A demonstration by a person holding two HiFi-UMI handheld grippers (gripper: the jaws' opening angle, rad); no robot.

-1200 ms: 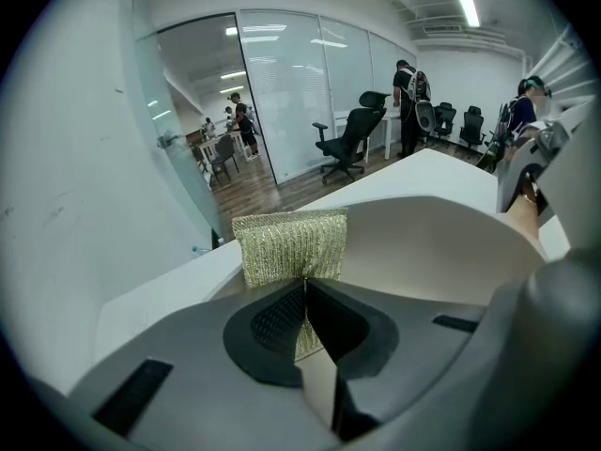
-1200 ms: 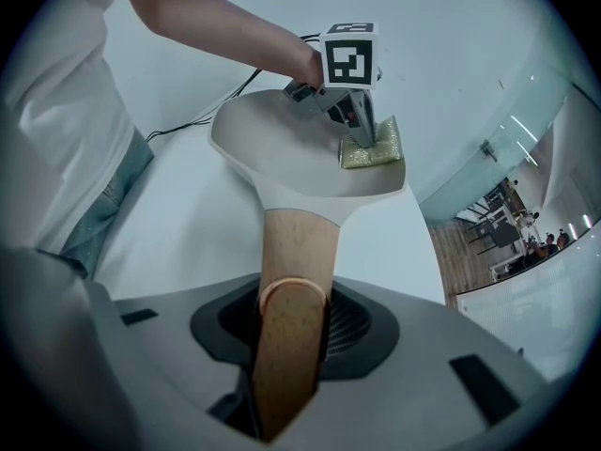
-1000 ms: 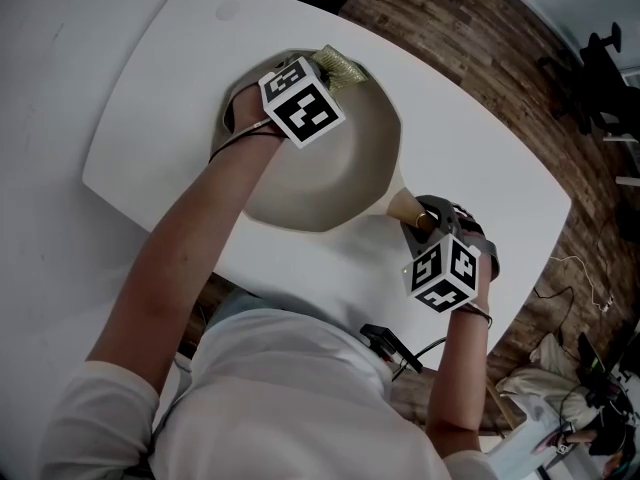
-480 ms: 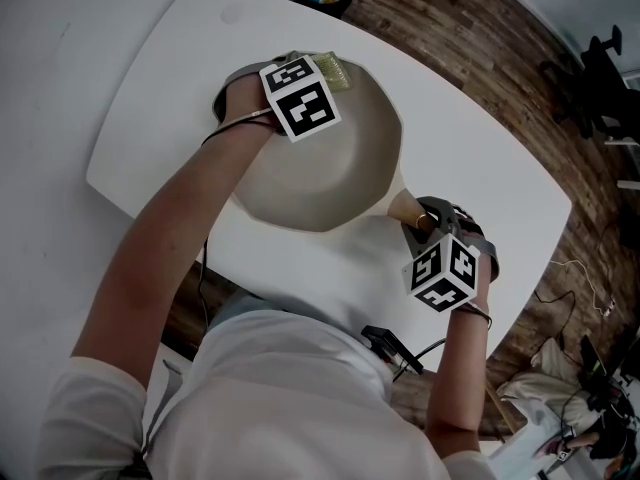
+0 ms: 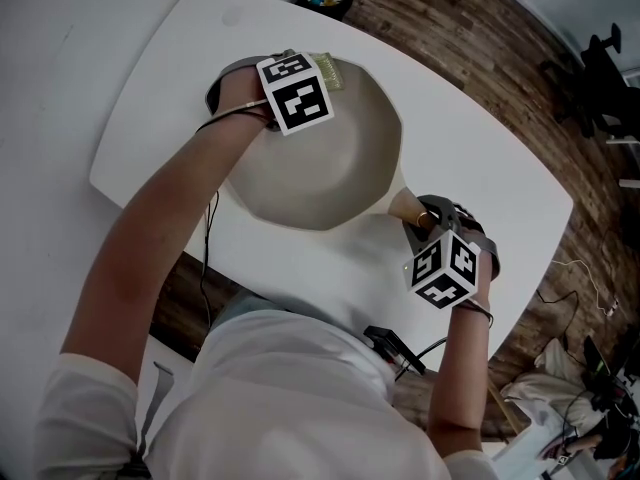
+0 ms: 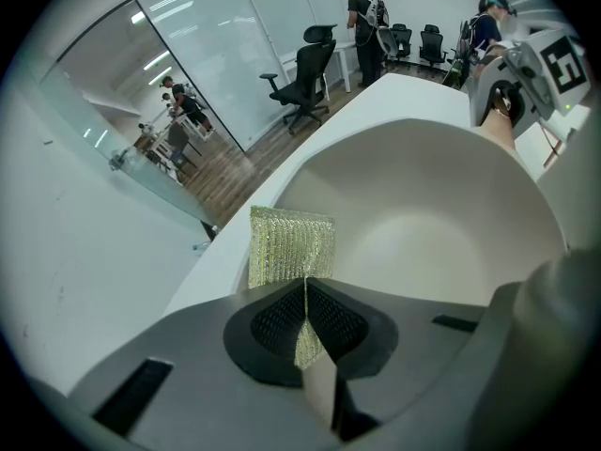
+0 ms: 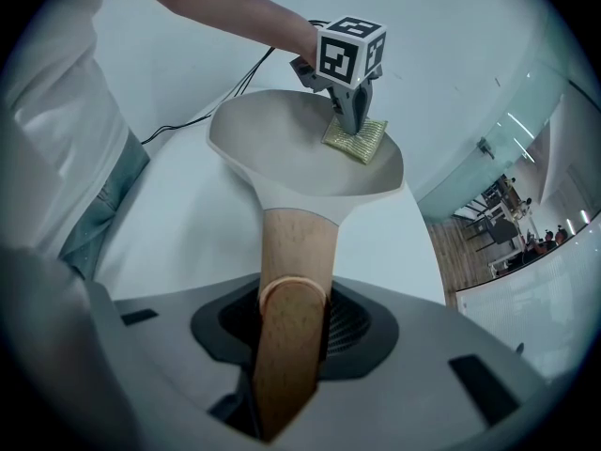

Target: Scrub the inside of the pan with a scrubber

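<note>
Now: scrubber [image 6: 289, 247] shifted left along far wall of pan [image 5: 330, 173] versus a second ago, per head view. Scrubber pinched edge-on by left gripper [image 6: 305, 310], fingers closed tight on it, free end laid against wall near rim. Handle [image 7: 294, 252] clamped by right gripper [image 7: 291, 325], fingers part open around it, position unchanged. Pan steadied on desk [image 5: 480, 168]. Stroke judged mid-sweep; base and near wall likely yet to be scrubbed.
</note>
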